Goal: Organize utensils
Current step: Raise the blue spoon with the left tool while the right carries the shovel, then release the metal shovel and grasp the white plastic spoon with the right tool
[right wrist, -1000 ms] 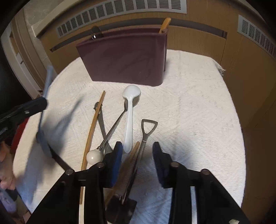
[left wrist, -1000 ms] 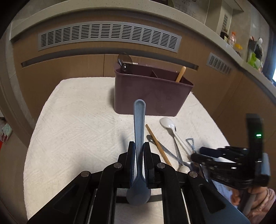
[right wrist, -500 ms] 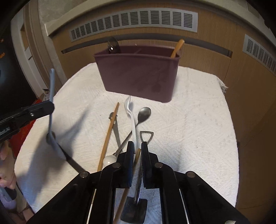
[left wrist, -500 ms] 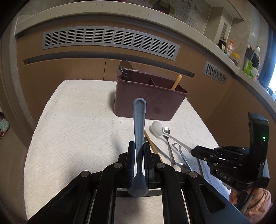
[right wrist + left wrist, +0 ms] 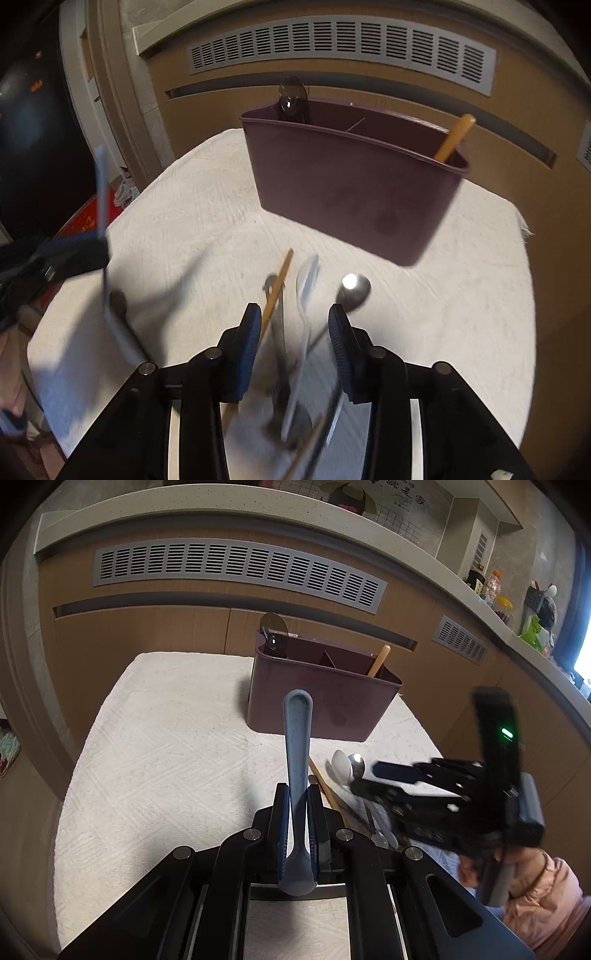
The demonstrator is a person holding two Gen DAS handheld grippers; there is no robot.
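Your left gripper (image 5: 297, 823) is clamped on the blue spoon (image 5: 297, 746), handle pointing to 12 o'clock. Your right gripper (image 5: 293, 338) has its jaws apart over the loose utensils: a wooden chopstick (image 5: 277, 286), a white spoon (image 5: 307, 284) and a metal spoon (image 5: 354, 288) on the white towel (image 5: 461, 295). Beyond, at 12 o'clock, stands the maroon caddy (image 5: 354, 192).

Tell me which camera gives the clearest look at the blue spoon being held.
The left wrist view: the blue spoon stands sharp and centred, clamped by its lower handle in the left claw, handle end pointing toward the maroon caddy. The right wrist view shows the spoon only at its left edge, blurred.
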